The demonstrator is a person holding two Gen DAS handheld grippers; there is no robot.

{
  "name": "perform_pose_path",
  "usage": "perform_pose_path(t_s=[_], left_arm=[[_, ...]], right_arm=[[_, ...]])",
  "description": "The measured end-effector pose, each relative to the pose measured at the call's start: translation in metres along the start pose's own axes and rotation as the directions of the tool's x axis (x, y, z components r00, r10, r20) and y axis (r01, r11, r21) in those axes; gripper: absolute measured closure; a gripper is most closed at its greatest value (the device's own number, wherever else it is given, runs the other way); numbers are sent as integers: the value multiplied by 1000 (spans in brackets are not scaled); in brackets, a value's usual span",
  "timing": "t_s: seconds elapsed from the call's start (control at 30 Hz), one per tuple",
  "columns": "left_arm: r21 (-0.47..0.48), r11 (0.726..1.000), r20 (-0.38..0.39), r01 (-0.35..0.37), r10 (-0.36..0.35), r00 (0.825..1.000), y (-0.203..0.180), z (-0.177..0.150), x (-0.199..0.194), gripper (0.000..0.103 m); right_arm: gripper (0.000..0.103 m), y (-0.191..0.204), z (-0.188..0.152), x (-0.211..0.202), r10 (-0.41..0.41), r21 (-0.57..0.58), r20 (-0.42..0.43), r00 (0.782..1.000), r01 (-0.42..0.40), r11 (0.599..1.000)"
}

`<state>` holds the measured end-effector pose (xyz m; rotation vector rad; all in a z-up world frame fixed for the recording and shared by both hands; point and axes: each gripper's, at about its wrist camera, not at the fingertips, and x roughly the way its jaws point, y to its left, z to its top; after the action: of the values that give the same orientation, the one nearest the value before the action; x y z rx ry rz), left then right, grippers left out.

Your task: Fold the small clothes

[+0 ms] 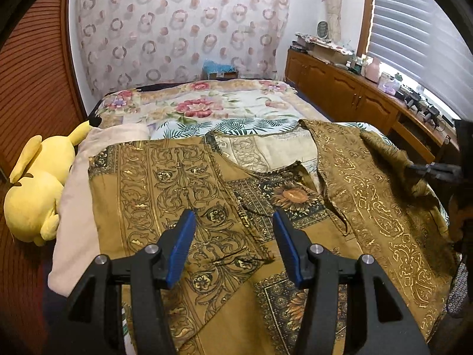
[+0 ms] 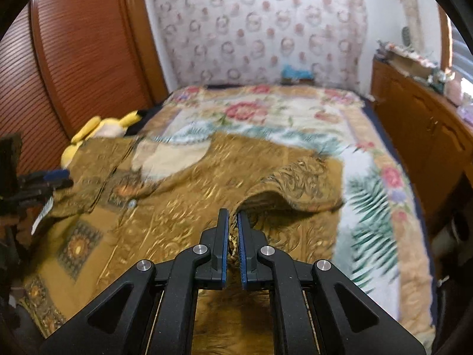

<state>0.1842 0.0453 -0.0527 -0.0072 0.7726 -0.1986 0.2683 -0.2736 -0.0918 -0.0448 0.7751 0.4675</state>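
Your right wrist view is smeared by motion: the garment (image 2: 183, 177) loses its print and the bed (image 2: 384, 195) its flower border. Your right gripper (image 1: 428, 171) is cut by the left view's right edge, its fingers buried in cloth. The near edge of the bed lies hidden under fabric. The cabinet clutter (image 1: 384, 80) is too small to name.

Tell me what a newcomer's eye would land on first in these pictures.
First the ochre patterned garment spread over the floral bedspread, filling the foreground in both views. Next the right gripper, its jaws shut on a lifted edge of that garment, while the left gripper hangs open above the cloth. Then the yellow plush toy at the bed's left edge.
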Motion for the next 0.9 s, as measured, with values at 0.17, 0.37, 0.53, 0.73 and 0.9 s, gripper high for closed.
perform_pose_path(t_s=[0.17, 0.37, 0.53, 0.73, 0.9], left_arm=[[4, 1000, 1, 0, 0, 1000, -5, -2, -1, 49], [4, 1000, 12, 3, -3, 1000, -8, -1, -3, 49], [-2, 1000, 13, 6, -6, 1000, -8, -1, -3, 49], [-7, 1000, -1, 1, -1, 1000, -8, -2, 2, 49], [-17, 1000, -16, -11, 11, 1000, -3, -6, 6, 49]], right_arm=[[92, 6, -12, 11, 0, 9, -27, 1000, 0, 1000], [64, -6, -7, -9, -29, 23, 22, 999, 28, 999], [63, -40, 10, -26, -122, 47, 64, 990, 119, 992], [63, -66, 19, -3, -181, 46, 15, 983, 181, 982], [70, -85, 18, 22, -166, 92, -37, 985, 169, 981]])
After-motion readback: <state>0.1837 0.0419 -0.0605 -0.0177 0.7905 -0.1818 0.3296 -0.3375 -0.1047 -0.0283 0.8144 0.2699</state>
